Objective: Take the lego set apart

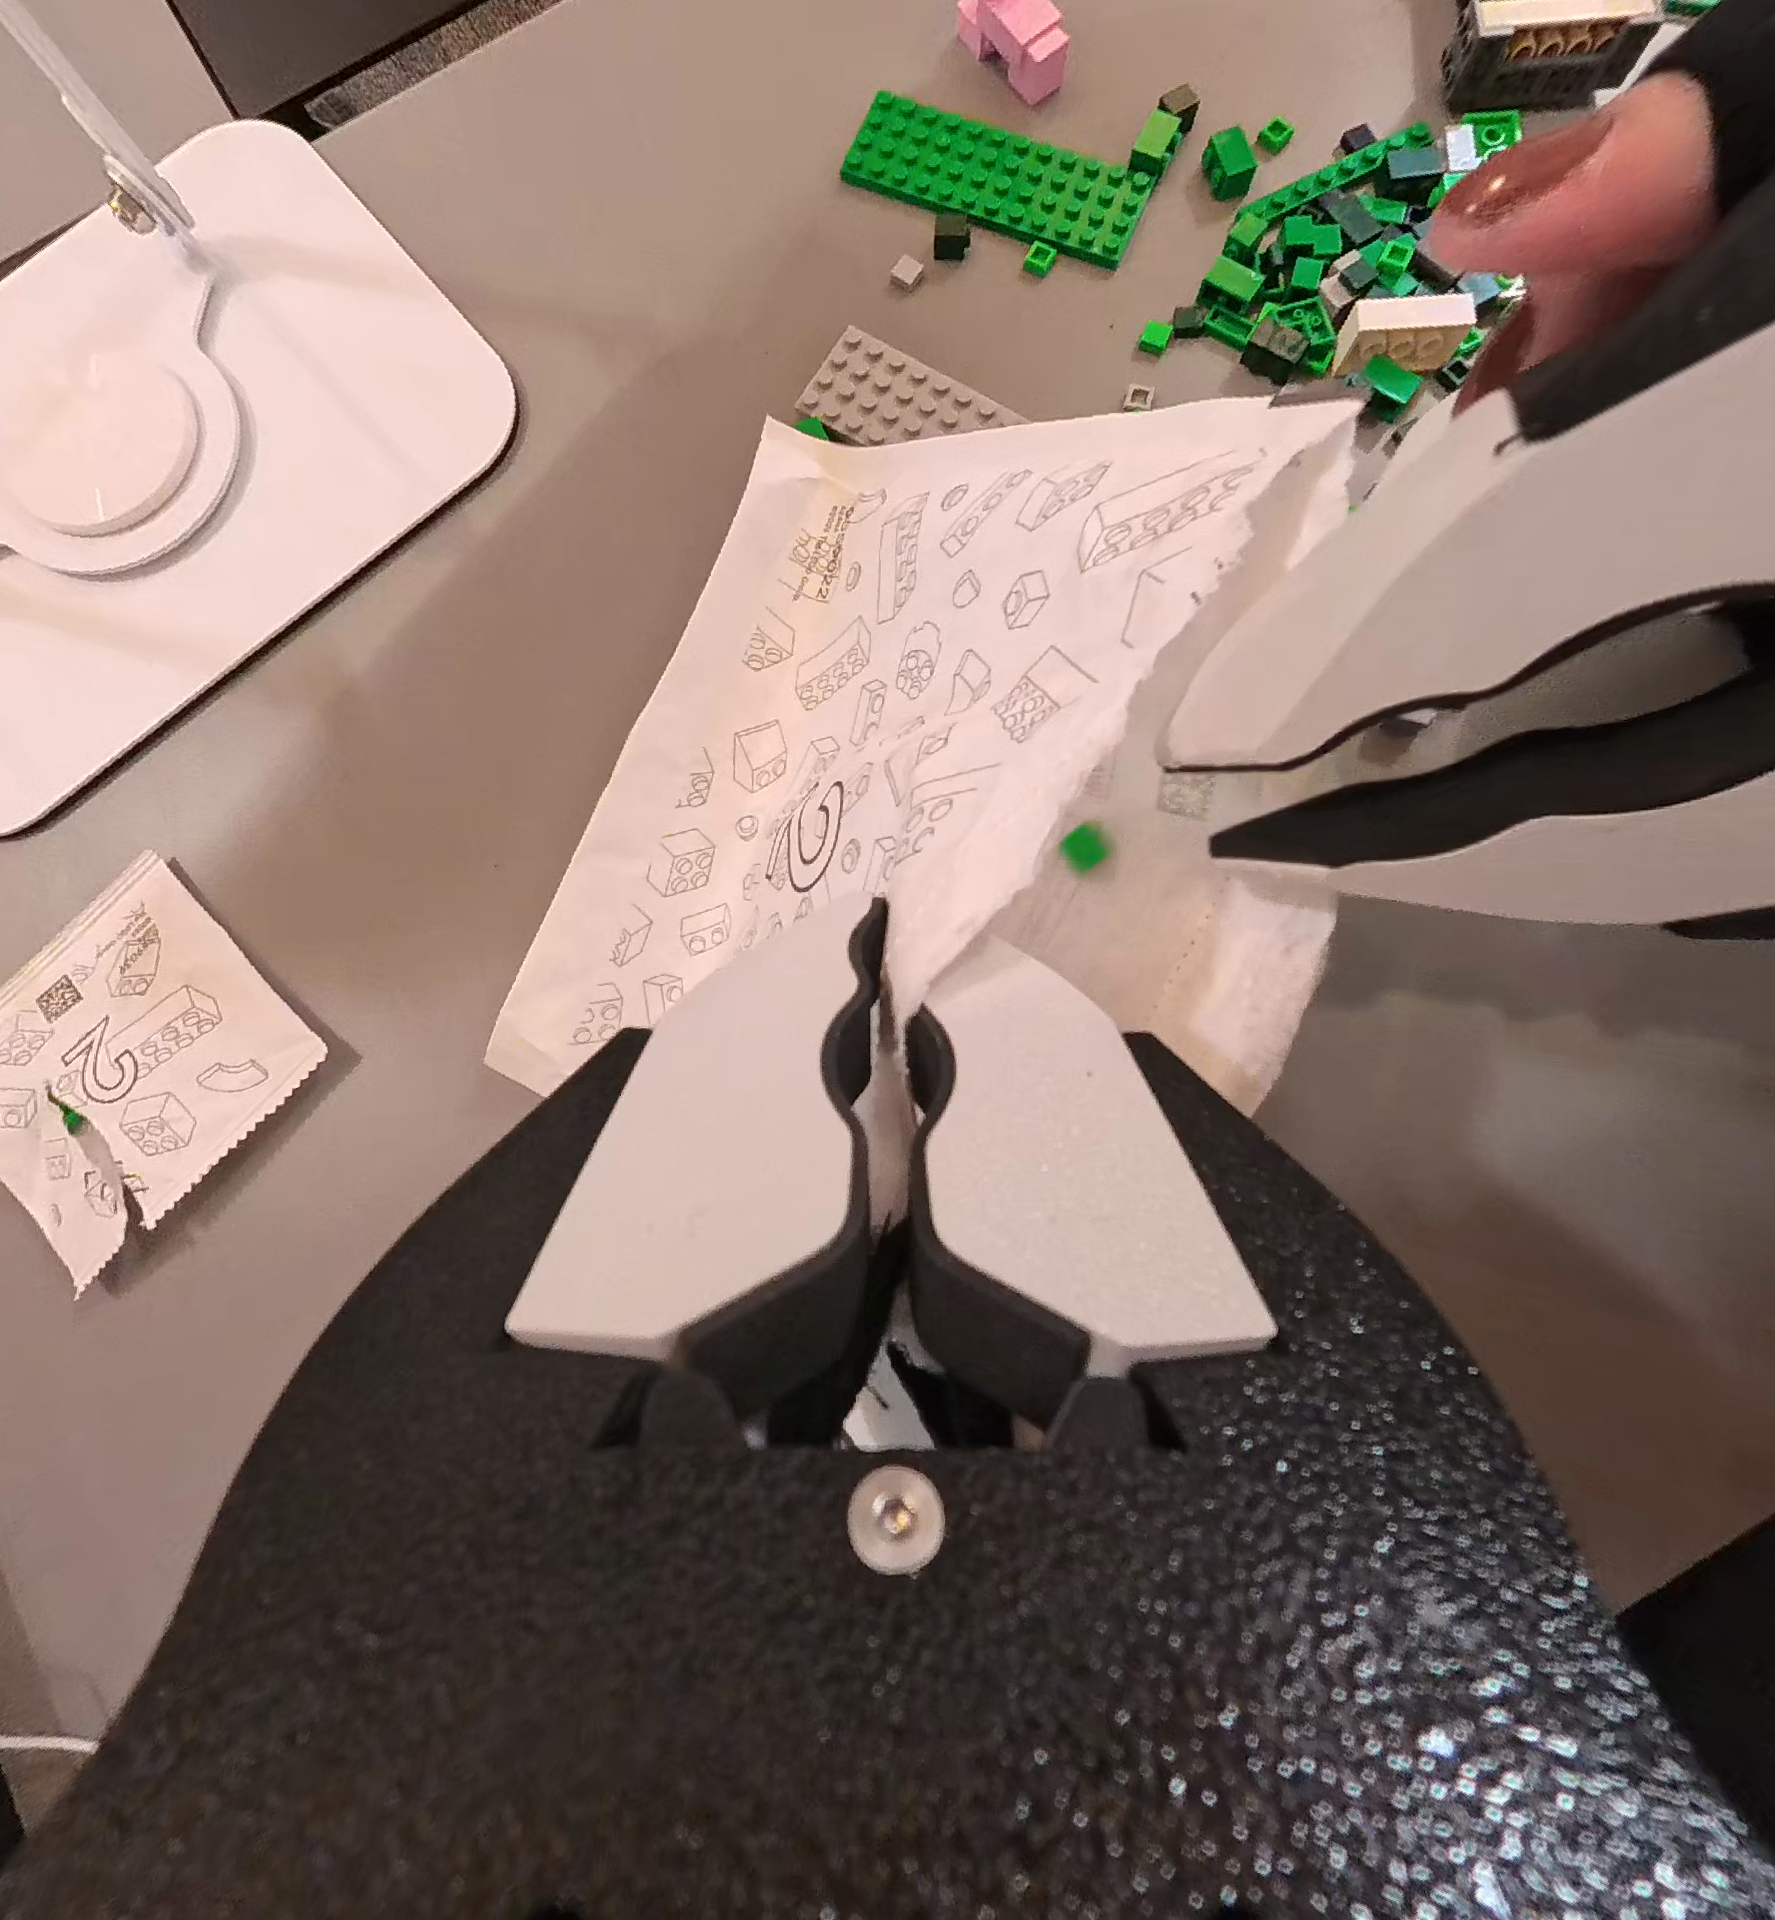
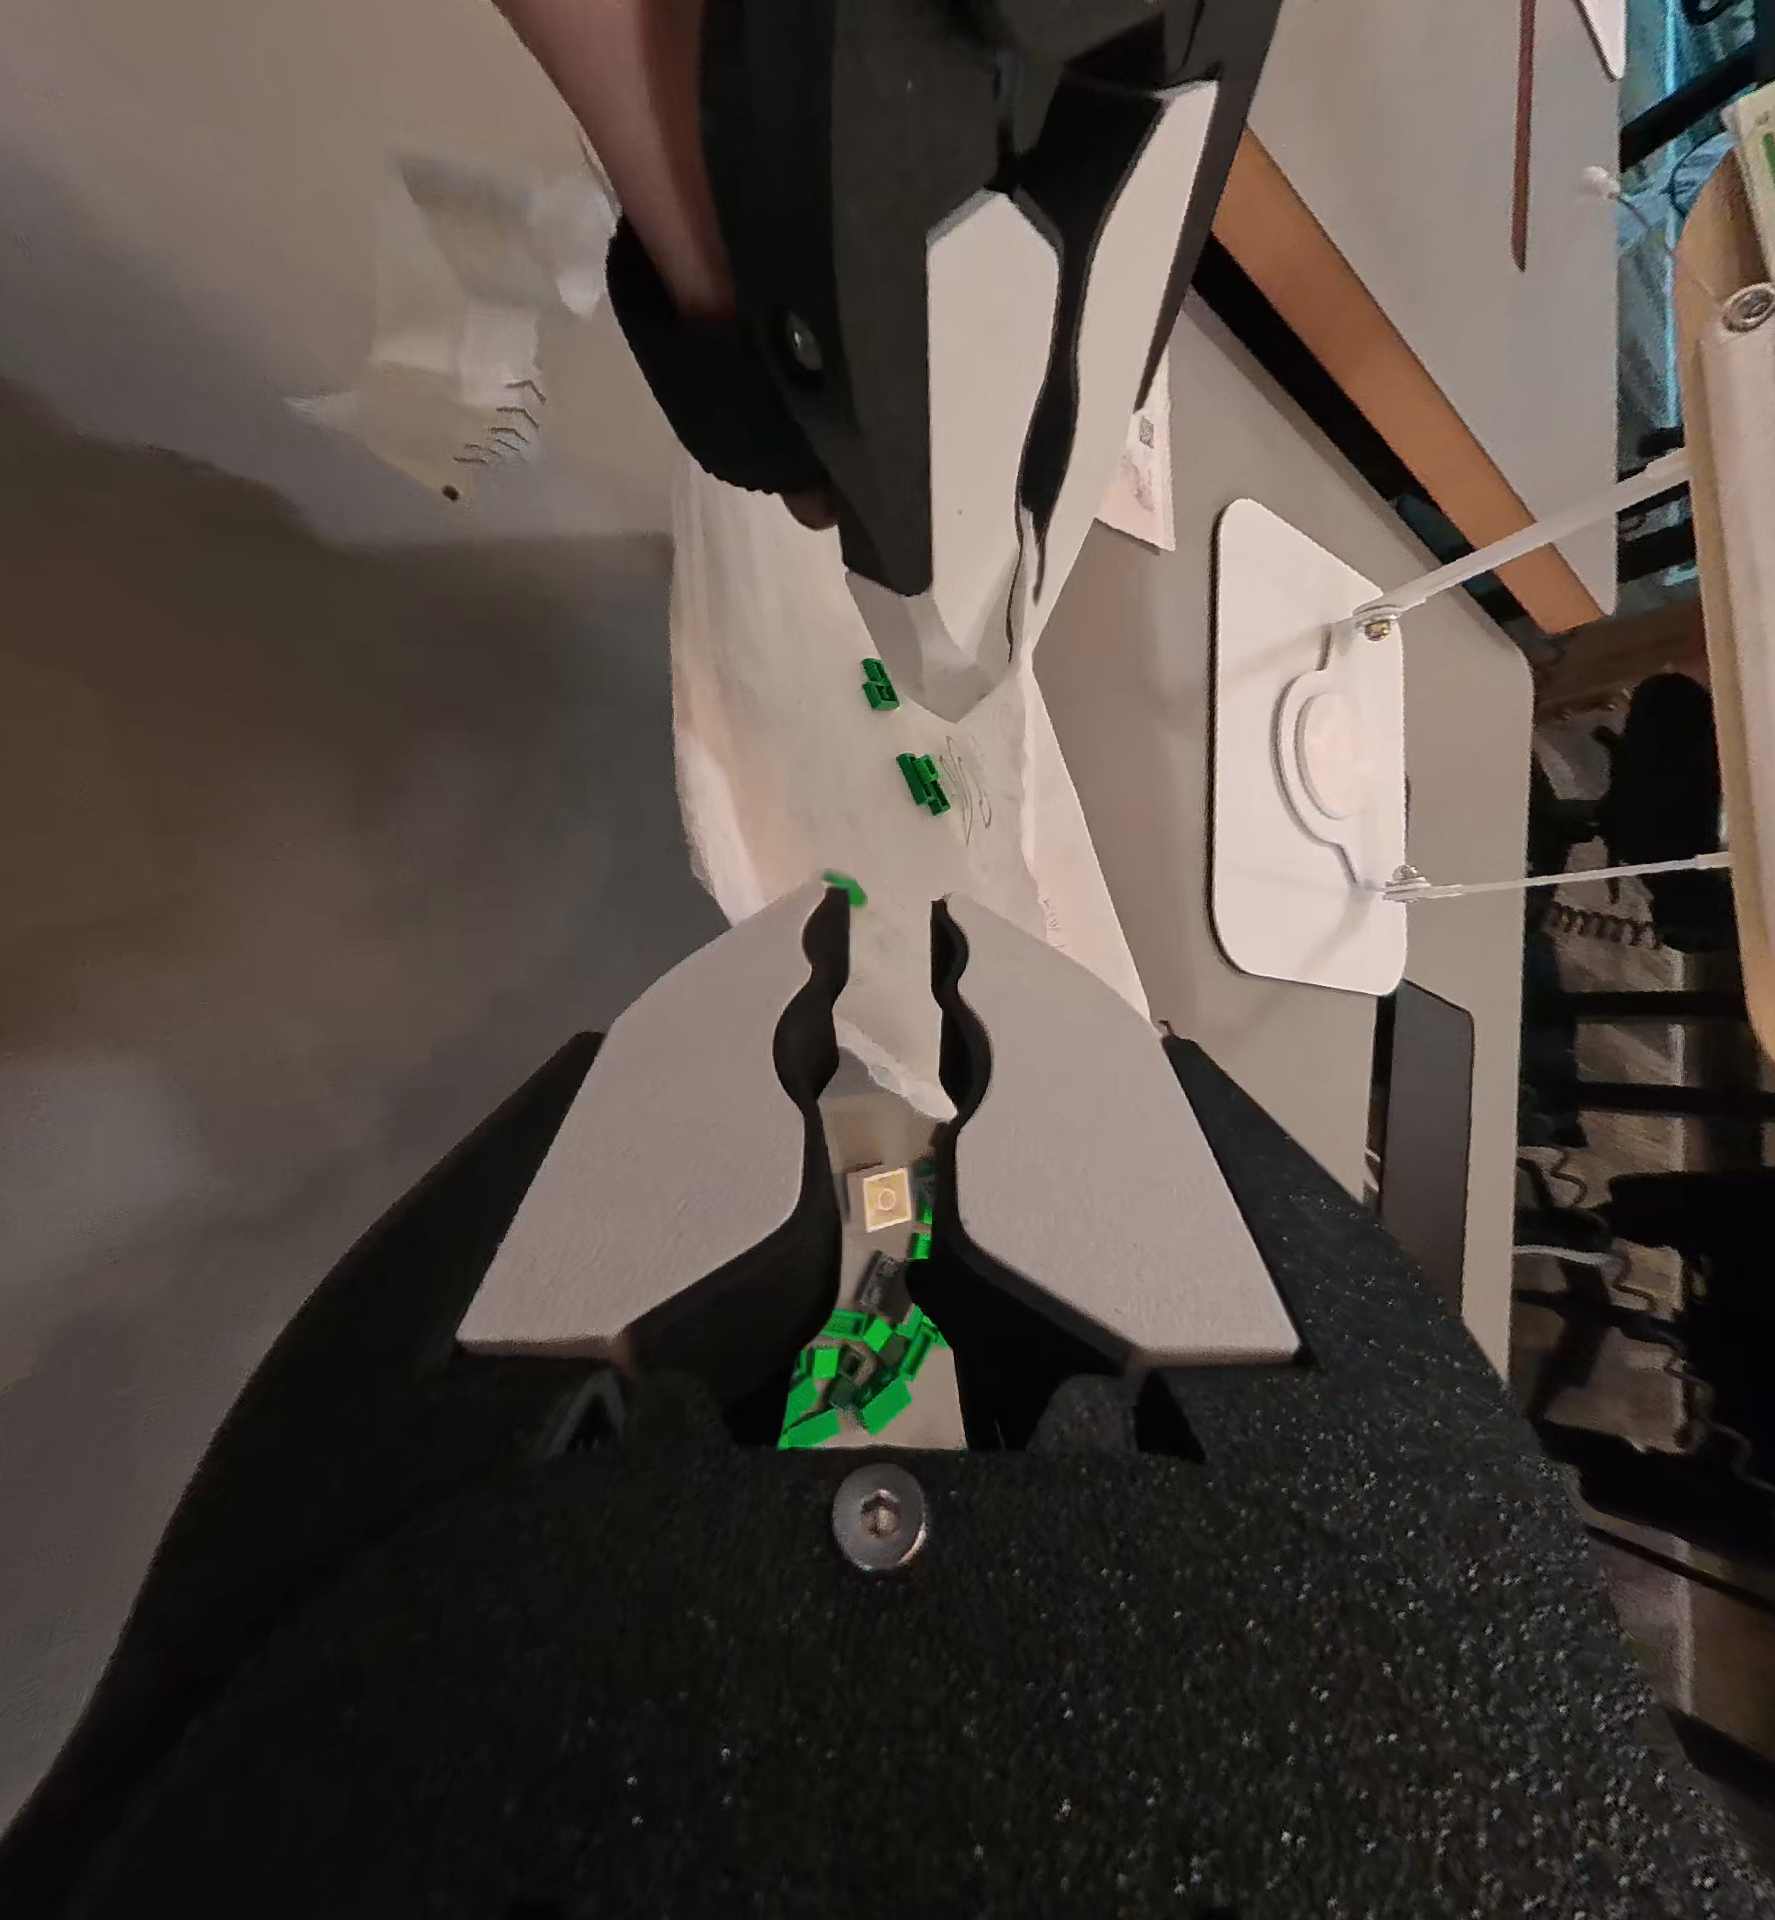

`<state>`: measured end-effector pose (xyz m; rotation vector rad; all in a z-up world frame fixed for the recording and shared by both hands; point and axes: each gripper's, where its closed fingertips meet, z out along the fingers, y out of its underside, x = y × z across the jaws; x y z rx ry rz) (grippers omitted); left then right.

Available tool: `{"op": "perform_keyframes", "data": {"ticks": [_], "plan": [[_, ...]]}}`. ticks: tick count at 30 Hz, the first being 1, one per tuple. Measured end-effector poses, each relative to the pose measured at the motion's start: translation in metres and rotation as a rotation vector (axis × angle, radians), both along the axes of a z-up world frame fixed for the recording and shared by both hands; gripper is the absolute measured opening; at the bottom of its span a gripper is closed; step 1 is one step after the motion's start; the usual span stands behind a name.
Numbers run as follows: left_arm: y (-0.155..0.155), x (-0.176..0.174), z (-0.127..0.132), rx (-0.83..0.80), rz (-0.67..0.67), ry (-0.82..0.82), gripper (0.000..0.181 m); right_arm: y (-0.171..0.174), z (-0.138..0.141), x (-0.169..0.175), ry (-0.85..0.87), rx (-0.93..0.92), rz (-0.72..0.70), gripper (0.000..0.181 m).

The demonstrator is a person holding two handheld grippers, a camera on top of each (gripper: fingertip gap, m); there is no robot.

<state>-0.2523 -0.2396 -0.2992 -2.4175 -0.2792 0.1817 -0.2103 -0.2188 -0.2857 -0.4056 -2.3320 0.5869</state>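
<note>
My left gripper is shut on the torn edge of a white paper bag printed with brick outlines and holds it tilted above the table. A small green brick lies in the bag's open mouth. My right gripper is at the bag's right side, held by a hand. In the right wrist view my right gripper is open, with the bag between and beyond its tips. Green bricks lie on the paper. The left gripper pinches the bag's far end.
A pile of loose green bricks lies at the back right, and shows below my right gripper. A green plate, a grey plate and a pink build lie behind. A white stand base and a small bag lie left. From either gripper's tips it is about 20 cm to the grey plate.
</note>
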Motion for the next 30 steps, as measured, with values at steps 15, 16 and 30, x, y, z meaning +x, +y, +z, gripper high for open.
{"op": "perform_keyframes", "data": {"ticks": [15,16,30], "plan": [[-0.013,-0.018,0.002,0.006,0.072,0.018,0.0,0.099,0.015,0.026,-0.138,-0.188,-0.268,0.015],[-0.014,-0.019,0.002,0.004,0.078,0.021,0.0,0.107,0.009,0.028,-0.165,-0.2,-0.289,0.015],[-0.016,-0.023,0.003,0.006,0.092,0.035,0.0,0.142,-0.07,0.031,-0.445,-0.21,-0.391,0.013]]}}
